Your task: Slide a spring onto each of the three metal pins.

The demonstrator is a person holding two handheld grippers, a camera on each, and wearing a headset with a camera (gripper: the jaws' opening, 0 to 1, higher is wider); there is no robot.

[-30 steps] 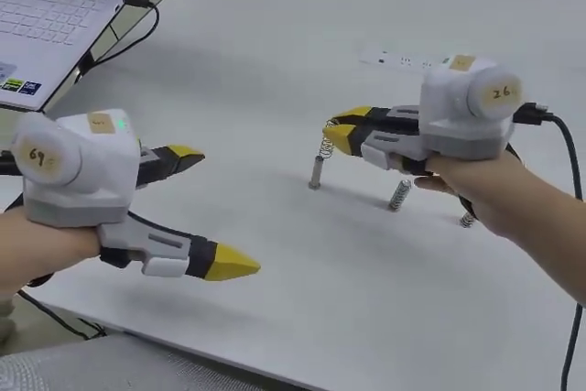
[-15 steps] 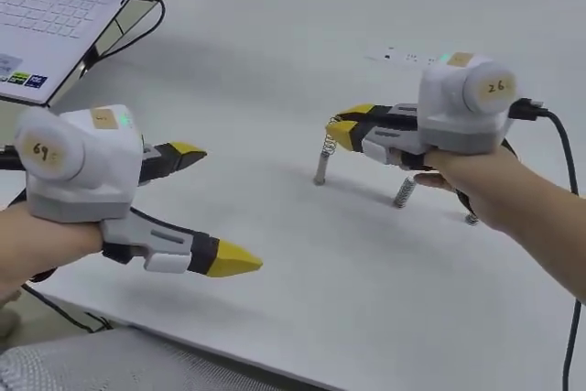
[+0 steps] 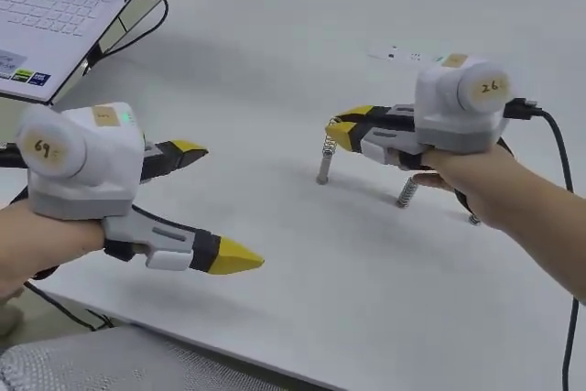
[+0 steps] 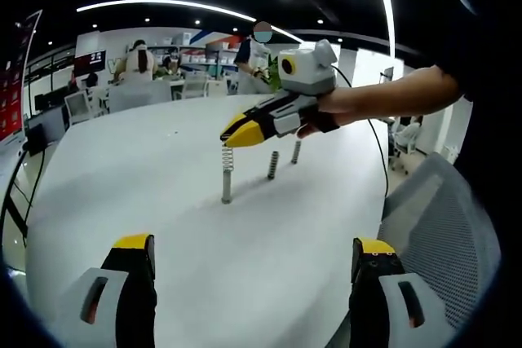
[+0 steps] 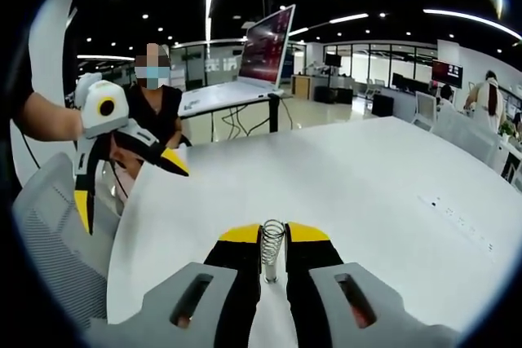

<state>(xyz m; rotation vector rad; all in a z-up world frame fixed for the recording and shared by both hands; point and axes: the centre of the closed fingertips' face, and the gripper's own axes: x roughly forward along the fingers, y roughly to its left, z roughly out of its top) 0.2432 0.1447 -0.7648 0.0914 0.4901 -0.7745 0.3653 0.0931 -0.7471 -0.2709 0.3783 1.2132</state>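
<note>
Right claw (image 5: 272,235) is pinched on a spring (image 5: 272,248), coil upright btwn the yellow tips. In head view that spring sits right at the top of the leftmost metal pin (image 3: 322,171), which stands upright on the white worktop (image 3: 275,61). Spring's lower end meets the pin top; can't tell how far it's on. Two more pins to the right: middle pin (image 3: 406,191) w/ a coil round it, and third pin (image 3: 472,219), half hidden under the person's hand, coil on it too. Left claw (image 3: 216,205) is spread wide, nothing btwn its tips, held over the worktop's near edge, well apart from the pins. Laptop (image 3: 46,6) at far-left corner, power strip (image 3: 403,55) beyond the right claw.
</note>
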